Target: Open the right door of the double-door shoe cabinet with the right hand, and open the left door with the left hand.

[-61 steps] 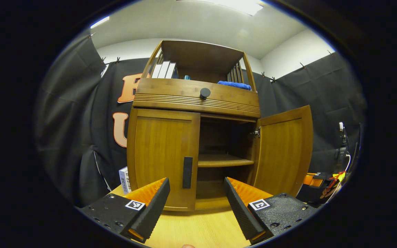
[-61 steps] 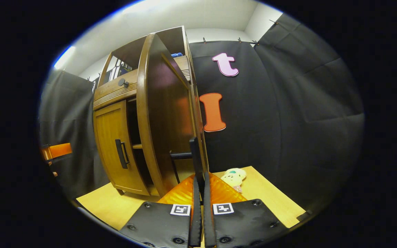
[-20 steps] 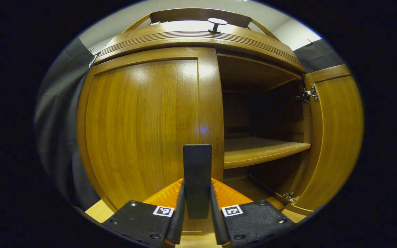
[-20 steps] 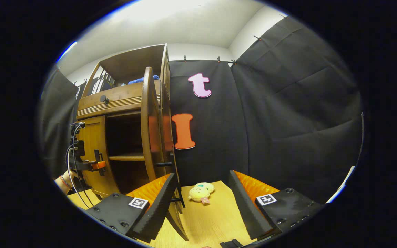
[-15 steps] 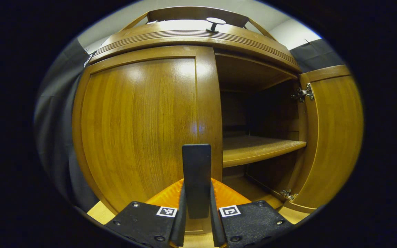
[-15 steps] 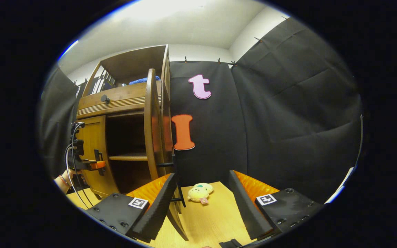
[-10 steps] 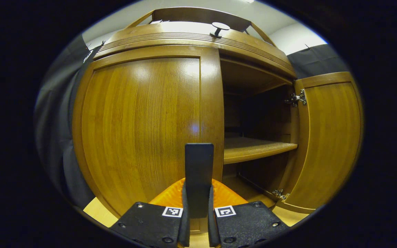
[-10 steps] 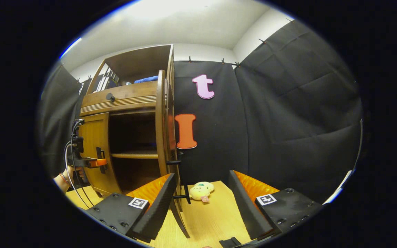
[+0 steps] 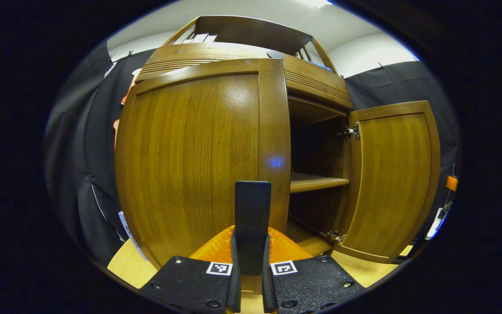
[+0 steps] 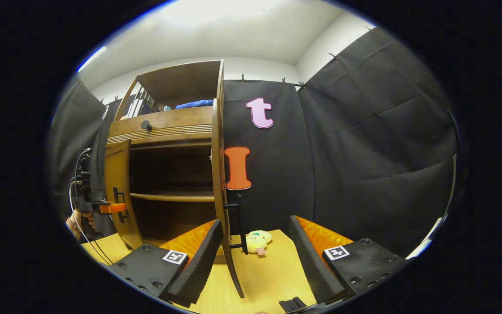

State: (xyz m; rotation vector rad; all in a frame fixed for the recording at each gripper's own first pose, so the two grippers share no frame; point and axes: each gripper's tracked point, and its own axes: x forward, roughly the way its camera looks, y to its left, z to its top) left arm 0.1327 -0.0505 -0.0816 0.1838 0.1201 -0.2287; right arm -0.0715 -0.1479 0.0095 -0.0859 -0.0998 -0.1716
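Black cloth walls close in the booth behind a brown wooden double-door shoe cabinet [image 10: 168, 126], which stands on a pale wooden tabletop [image 10: 268, 279]. In the left gripper view, the left gripper [image 9: 249, 261] sits straight ahead of its camera with both fingers pressed onto the flat black vertical handle [image 9: 252, 222] of the cabinet's left door [image 9: 198, 161]; that door has swung a little out from the cabinet front, its top edge standing clear of the ribbed drawer band above. To the right of that gripper the right door [image 9: 390, 179] stands wide open, with metal hinges showing at its inner edge and a wooden shelf [image 9: 316, 182] inside the dark interior. In the right gripper view, the right gripper [image 10: 255, 257] has its fingers spread wide apart and grips nothing; the right door's edge and its black bar handle [image 10: 238, 222] lie just ahead, nearer the left finger. A small yellow plush toy [image 10: 257, 241] lies on the tabletop just ahead between the fingers. Far to the left, the other gripper meets the left door's handle, though it is small there. A blue cloth [image 10: 194, 104] lies, it seems, on the cabinet's top shelf.
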